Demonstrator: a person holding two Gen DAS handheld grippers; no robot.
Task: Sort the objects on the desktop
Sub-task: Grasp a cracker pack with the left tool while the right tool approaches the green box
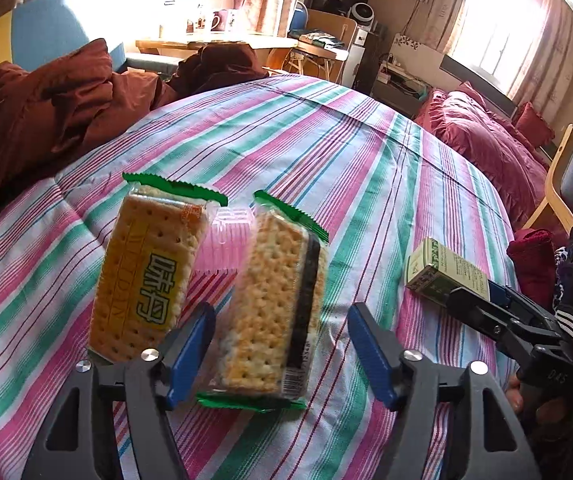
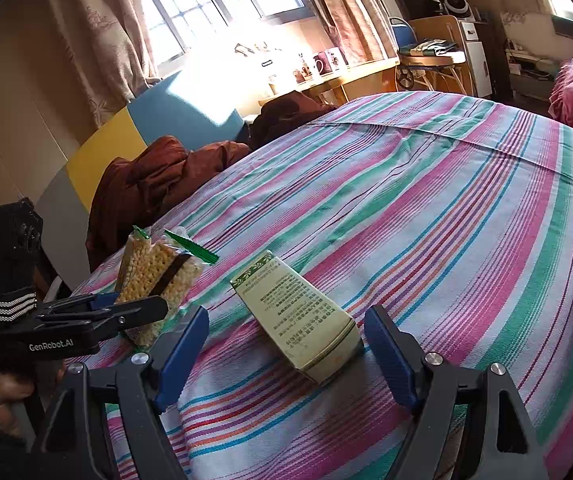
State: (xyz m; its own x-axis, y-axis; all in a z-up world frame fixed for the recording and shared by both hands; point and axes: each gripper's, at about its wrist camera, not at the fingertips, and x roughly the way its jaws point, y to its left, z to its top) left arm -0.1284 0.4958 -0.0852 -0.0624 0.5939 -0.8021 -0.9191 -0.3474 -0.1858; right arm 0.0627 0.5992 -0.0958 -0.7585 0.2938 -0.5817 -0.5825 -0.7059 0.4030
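Jaws wide on both; cracker pack (image 1: 270, 304) btwn left, box (image 2: 298, 316) btwn right

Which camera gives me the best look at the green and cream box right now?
Right wrist: the box lies close between the open right gripper fingers, printed side readable. Left wrist shows it small at the edge, partly hidden by the right gripper.

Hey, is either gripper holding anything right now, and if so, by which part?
Nothing is held. The left gripper is open around the near end of a cracker pack; the right gripper is open around the box.
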